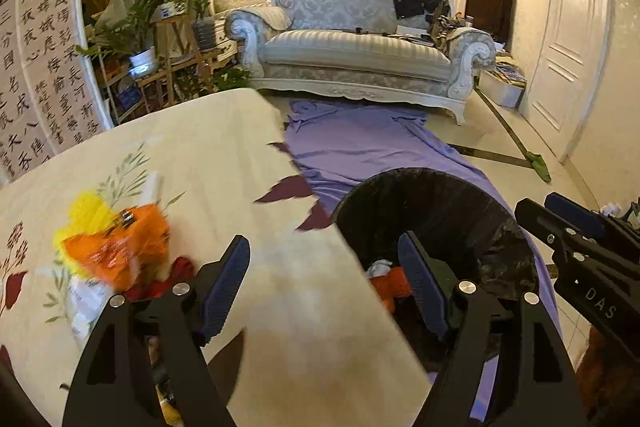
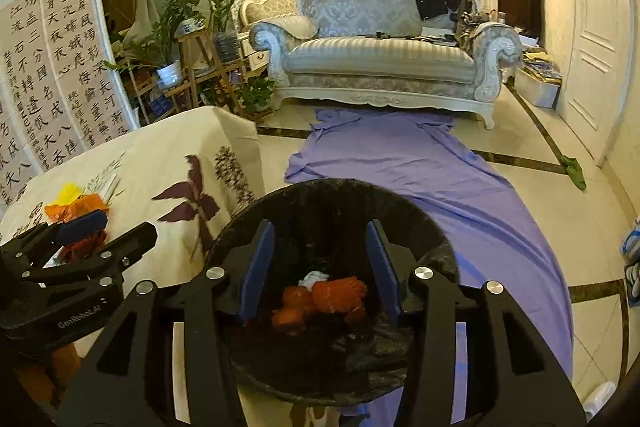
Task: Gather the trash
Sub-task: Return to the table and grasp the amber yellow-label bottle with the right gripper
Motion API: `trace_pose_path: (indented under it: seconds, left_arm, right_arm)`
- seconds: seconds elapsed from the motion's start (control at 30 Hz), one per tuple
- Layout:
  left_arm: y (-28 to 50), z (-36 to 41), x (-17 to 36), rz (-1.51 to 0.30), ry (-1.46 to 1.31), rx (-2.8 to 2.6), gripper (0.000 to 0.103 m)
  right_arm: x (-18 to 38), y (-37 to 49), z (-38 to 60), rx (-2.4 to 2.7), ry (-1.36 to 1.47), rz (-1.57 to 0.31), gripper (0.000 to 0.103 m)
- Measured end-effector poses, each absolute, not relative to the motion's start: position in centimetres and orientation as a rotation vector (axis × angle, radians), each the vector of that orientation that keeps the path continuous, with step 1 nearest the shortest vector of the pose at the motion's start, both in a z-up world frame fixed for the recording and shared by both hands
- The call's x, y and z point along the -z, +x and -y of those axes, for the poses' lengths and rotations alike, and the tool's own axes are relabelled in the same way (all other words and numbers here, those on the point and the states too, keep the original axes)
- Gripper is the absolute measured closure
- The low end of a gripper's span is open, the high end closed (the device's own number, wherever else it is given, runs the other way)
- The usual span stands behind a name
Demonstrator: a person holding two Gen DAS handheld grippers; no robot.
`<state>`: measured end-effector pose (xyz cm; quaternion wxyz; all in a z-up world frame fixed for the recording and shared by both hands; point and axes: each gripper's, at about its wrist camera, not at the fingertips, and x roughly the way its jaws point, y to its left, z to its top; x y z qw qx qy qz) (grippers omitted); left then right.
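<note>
A pile of trash lies on the cream tablecloth (image 1: 248, 163): an orange wrapper (image 1: 120, 251), a yellow scrap (image 1: 86, 211), a red piece (image 1: 178, 273) and white paper. My left gripper (image 1: 324, 261) stands open over the table's edge, just right of the pile, with nothing between its fingers. Beside the table is a bin lined with a black bag (image 2: 320, 185). Orange trash (image 2: 332, 295) and a white crumpled bit (image 2: 314, 277) lie inside it. My right gripper (image 2: 320, 239) hangs open above the bin's mouth, holding nothing.
A purple cloth (image 2: 420, 179) runs across the tiled floor from the bin to an ornate grey sofa (image 2: 380, 55). Potted plants on wooden stands (image 2: 176, 67) and a calligraphy panel (image 2: 52, 67) sit at the left. A white door (image 2: 592, 39) is at the right.
</note>
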<state>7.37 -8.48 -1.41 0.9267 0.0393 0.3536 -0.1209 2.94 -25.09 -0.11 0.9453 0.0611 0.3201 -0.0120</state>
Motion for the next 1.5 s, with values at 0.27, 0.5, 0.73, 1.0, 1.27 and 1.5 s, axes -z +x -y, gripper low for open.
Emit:
trace_pose_path:
  seconds: [0.27, 0.5, 0.73, 1.0, 1.27, 1.5]
  left_arm:
    - [5.1, 4.0, 0.8, -0.729, 0.054, 0.182, 0.029]
    - [3.2, -0.4, 0.2, -0.722, 0.031, 0.121, 0.027]
    - [1.6, -4.4, 0.7, -0.727, 0.015, 0.046, 0.027]
    - [0.3, -8.9, 1.4, -0.735, -0.025, -0.032, 0.027]
    - [-0.6, -12.1, 1.8, -0.737, -0.062, -0.083, 0.027]
    - [-0.7, -13.6, 2.1, -0.741, -0.093, -0.095, 0.027]
  right_arm:
    - [0.4, 2.3, 21.6, -0.046, 0.110, -0.672, 0.056]
    - [0.4, 1.3, 18.4, -0.109, 0.092, -0.682, 0.056]
    - [0.2, 0.5, 14.9, -0.177, 0.067, -0.696, 0.056]
    - [0.2, -0.4, 10.0, -0.259, 0.017, -0.712, 0.056]
    - [0.4, -1.0, 4.5, -0.355, -0.031, -0.735, 0.055]
    - [1.0, -1.3, 0.6, -0.407, -0.073, -0.762, 0.055]
